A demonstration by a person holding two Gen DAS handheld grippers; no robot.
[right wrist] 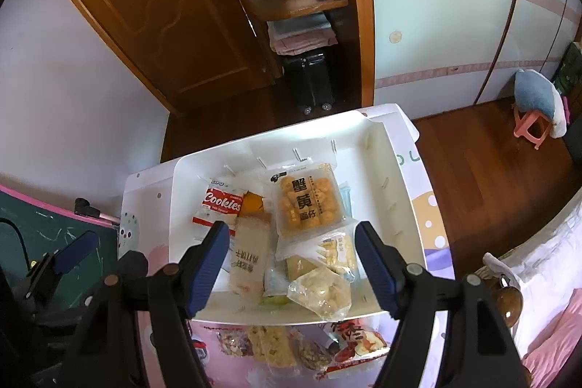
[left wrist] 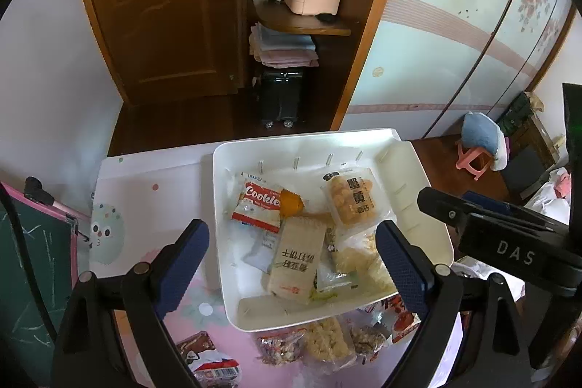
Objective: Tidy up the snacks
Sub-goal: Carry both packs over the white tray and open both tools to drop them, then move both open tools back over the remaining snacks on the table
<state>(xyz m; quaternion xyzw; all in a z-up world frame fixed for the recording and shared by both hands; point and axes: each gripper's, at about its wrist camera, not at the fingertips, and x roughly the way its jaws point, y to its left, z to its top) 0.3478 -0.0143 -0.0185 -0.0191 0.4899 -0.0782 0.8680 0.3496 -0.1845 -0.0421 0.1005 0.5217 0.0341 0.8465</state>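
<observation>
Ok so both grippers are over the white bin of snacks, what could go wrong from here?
1. The clear bag of pale snacks lies on the heap at the white bin's near edge; a nudge could tip it out.
2. Several packets on the table sit tight against the bin's front wall, awkward for open jaws to reach.
3. The two grippers, left and right, hang close together and might bump.

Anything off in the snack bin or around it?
Nothing spilled or torn. The white bin holds a loose, overlapping heap: a clear puffed-snack bag rides up on its near rim. Several packets lie outside on the table. Both grippers hang open and empty.
</observation>
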